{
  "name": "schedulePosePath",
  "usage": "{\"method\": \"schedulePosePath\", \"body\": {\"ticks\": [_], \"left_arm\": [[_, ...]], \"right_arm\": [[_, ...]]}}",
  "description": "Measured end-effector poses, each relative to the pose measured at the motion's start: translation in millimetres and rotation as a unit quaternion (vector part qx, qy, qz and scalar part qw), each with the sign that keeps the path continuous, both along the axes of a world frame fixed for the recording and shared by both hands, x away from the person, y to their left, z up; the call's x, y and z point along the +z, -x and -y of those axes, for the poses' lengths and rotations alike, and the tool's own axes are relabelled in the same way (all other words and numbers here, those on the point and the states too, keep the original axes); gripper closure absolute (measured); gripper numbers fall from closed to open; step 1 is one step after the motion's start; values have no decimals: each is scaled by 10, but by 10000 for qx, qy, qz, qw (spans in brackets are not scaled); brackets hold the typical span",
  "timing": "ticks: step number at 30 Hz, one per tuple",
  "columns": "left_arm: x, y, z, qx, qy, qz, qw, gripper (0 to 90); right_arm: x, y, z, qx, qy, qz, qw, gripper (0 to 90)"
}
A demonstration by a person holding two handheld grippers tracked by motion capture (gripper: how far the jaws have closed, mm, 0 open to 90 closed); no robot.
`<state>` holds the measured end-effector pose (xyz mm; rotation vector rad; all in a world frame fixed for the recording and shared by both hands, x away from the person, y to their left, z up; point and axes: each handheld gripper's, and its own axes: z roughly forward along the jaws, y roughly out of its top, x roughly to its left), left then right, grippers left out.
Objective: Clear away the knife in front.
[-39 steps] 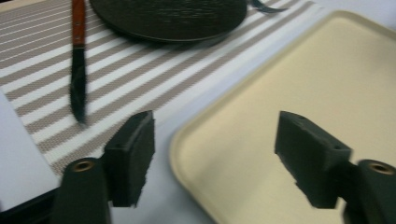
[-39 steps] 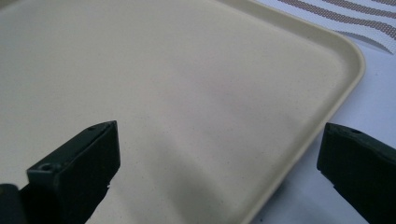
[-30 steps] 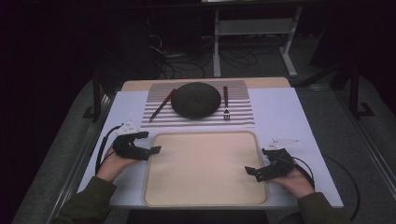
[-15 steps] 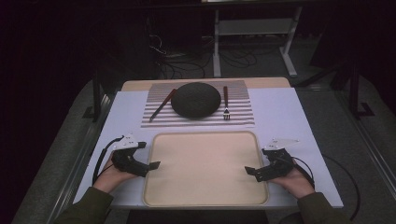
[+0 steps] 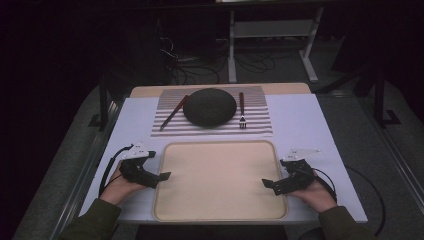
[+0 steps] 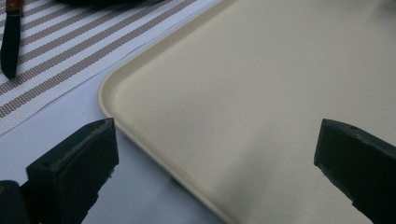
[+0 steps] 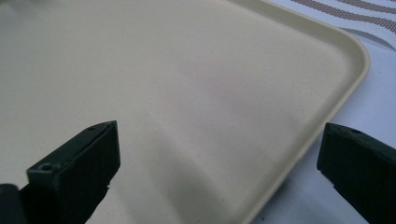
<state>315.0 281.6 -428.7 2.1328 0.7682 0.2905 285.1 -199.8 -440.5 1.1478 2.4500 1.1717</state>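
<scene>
Grippers L [image 5: 161,176] and R [image 5: 267,184] both gape, straddling tray [image 5: 220,150] side rims, nothing clamped; next prob. pinch each rim evenly before lifting, tho contact unclear.

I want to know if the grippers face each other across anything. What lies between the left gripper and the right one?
The beige tray, its surface bare, lies between the left gripper and right gripper, as the high view shows.

Tray [image 5: 220,200] surface bare, open passage between both sides. Far end blocked: dark bowl [image 5: 210,106], knife [image 5: 174,112], fork [image 5: 241,109] on striped mat [image 5: 260,127].
</scene>
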Motion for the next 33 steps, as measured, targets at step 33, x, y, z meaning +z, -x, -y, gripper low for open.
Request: {"method": "schedulePosePath", "body": {"ticks": [33], "left_arm": [[223, -664, -2, 335, 189, 36, 9993, 0]], "right_arm": [[17, 4, 12, 0, -76, 11, 10000, 0]]}}
